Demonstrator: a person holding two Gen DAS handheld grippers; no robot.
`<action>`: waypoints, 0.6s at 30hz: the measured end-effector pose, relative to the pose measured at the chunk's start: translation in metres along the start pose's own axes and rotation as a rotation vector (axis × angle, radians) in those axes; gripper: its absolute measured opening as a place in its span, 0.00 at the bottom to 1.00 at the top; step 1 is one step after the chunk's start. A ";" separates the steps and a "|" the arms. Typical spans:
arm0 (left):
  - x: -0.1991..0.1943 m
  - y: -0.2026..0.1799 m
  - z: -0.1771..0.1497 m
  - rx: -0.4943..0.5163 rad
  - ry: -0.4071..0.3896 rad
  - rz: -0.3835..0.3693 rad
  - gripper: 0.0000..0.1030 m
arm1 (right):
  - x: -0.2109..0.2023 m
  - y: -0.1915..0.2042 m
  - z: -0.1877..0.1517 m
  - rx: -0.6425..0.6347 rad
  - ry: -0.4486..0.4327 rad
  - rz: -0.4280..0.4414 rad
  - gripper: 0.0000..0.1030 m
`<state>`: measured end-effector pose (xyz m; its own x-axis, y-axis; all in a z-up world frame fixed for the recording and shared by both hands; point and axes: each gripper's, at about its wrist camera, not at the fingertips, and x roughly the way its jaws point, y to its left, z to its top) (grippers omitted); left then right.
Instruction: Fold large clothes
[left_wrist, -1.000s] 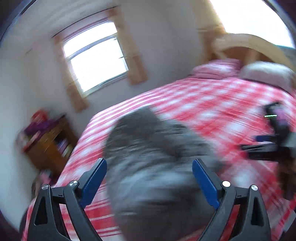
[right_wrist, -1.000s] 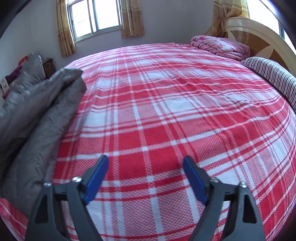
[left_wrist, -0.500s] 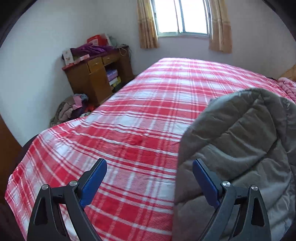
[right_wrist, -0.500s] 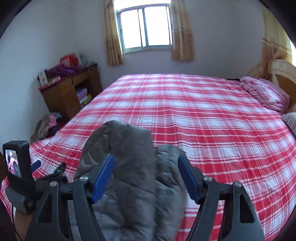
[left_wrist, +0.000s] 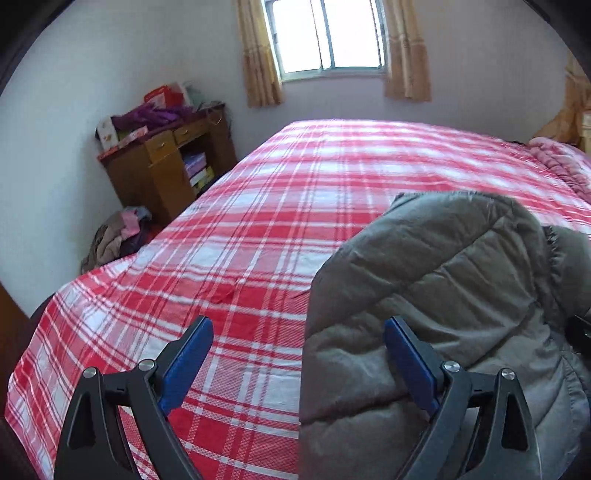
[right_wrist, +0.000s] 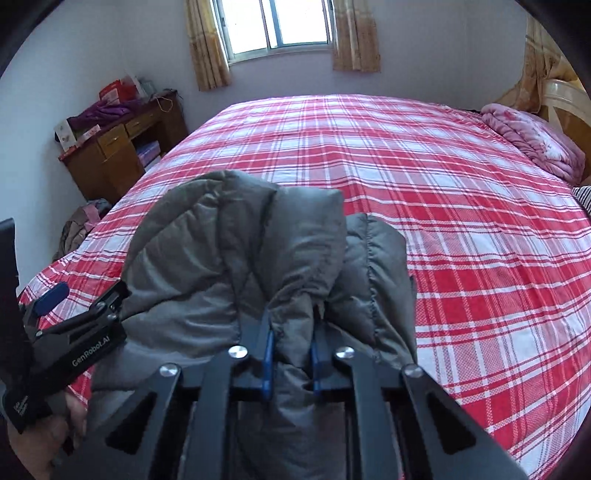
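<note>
The right gripper (right_wrist: 290, 354) is pinching a bunched fold of the gray puffer jacket (right_wrist: 236, 258) above the plaid bed (right_wrist: 461, 221), apparently lifting it for spreading; the left gripper (left_wrist: 297, 354) is waiting wide open beside it.

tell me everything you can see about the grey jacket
The grey jacket is a puffy, quilted coat of matte, padded-looking fabric, bunched in a heap at the near edge of the red plaid bed. A fuzzy trim shows along one edge in the left wrist view. The right gripper is shut on a fold of it. The left gripper is open, with its right finger against the fabric and nothing gripped.
</note>
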<state>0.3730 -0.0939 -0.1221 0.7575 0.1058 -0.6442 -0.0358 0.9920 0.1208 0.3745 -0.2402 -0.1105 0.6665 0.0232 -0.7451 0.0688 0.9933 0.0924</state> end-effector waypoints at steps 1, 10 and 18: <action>-0.005 -0.004 0.000 0.009 -0.012 -0.011 0.91 | -0.006 -0.004 -0.002 0.003 -0.009 -0.006 0.13; 0.016 -0.045 -0.016 0.104 0.024 0.005 0.91 | 0.004 -0.036 -0.032 0.105 -0.023 -0.054 0.13; 0.035 -0.056 -0.025 0.116 0.053 0.012 0.92 | 0.026 -0.056 -0.041 0.161 0.016 -0.009 0.13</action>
<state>0.3853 -0.1440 -0.1698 0.7220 0.1242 -0.6806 0.0332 0.9764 0.2133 0.3575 -0.2907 -0.1615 0.6536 0.0175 -0.7566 0.1937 0.9626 0.1895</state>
